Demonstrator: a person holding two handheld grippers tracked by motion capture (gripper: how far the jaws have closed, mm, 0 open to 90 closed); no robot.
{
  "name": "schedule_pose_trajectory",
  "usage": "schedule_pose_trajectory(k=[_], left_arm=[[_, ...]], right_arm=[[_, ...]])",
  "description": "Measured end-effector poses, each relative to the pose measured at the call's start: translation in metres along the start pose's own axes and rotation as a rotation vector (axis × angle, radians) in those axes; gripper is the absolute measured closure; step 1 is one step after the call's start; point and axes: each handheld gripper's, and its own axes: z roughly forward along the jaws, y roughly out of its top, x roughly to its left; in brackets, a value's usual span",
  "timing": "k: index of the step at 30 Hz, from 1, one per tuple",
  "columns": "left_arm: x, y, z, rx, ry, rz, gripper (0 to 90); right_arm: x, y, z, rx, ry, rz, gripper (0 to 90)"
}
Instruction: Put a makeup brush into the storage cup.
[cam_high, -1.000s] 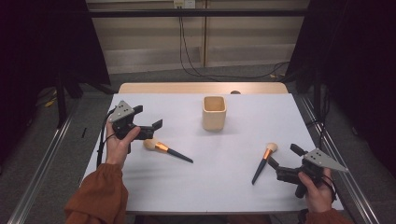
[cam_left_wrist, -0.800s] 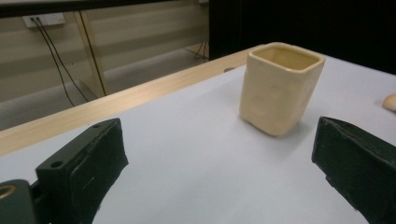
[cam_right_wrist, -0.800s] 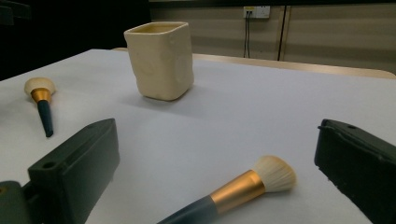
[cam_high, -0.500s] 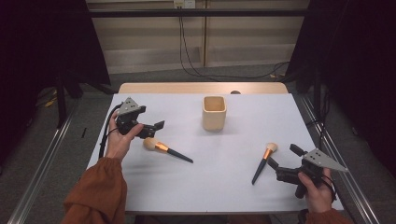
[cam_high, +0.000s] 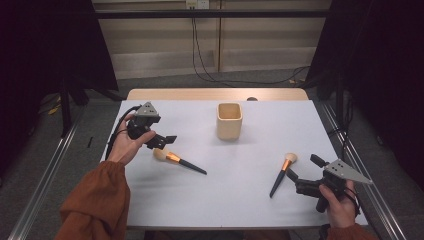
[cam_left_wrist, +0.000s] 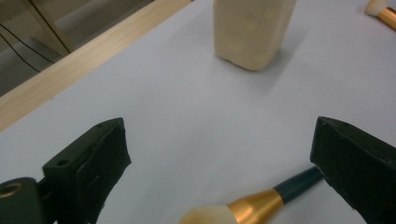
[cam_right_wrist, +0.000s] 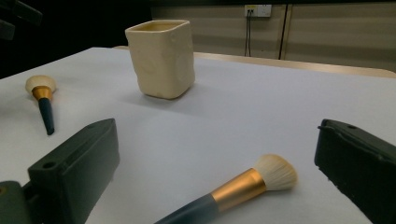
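Gold-ferruled brush (cam_left_wrist: 254, 205) between spread left hand-held gripper (cam_left_wrist: 219, 172) jaws; untouched

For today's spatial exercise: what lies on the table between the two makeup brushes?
Nothing: in the high view, bare white tabletop separates the left brush from the right brush; the cup stands farther back.

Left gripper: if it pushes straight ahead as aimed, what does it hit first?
Probably the cream cup. The left gripper, open, straddles the near brush below its line; depth is uncertain.
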Motion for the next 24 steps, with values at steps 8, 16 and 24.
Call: schedule_pose_trajectory(k=[8, 16, 24], left_arm=[[-0.005, 0.000, 0.004, 0.125, -0.061, 0.077, 5.7], [-0.007, 0.000, 0.012, 0.236, -0.136, 0.100, 6.3], [-0.007, 0.001, 0.021, 0.347, -0.195, 0.152, 6.6]], right_arm=[[0.000, 0.000, 0.000, 0.001, 0.001, 0.001, 0.0], [0.001, 0.000, 0.001, 0.001, 0.003, 0.003, 0.0], [0.000, 0.000, 0.001, 0.004, 0.004, -0.001, 0.0]])
